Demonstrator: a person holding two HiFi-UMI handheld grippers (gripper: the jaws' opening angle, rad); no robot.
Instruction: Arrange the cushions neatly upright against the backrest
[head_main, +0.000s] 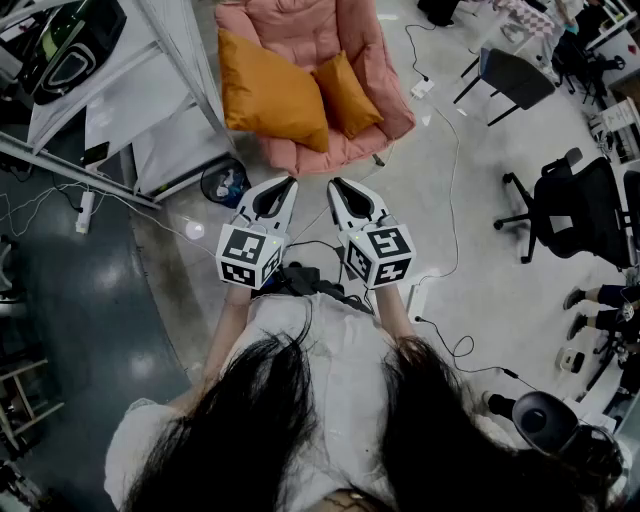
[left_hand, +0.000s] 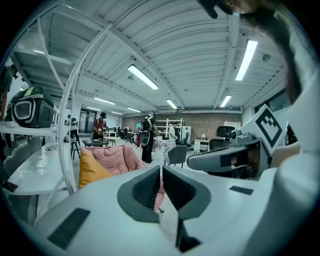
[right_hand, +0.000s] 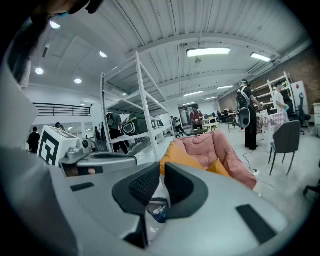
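One pink padded chair (head_main: 290, 25) stands on the floor ahead of the person, well apart from both grippers. The large orange cushion (head_main: 268, 92) rests tilted in its seat, with the smaller orange cushion (head_main: 346, 93) just beside it. The left gripper (head_main: 288, 185) and right gripper (head_main: 336, 186) hover side by side. The left fingers (left_hand: 147, 187) are pressed together on nothing. The right fingers (right_hand: 145, 184) are all but closed, also empty.
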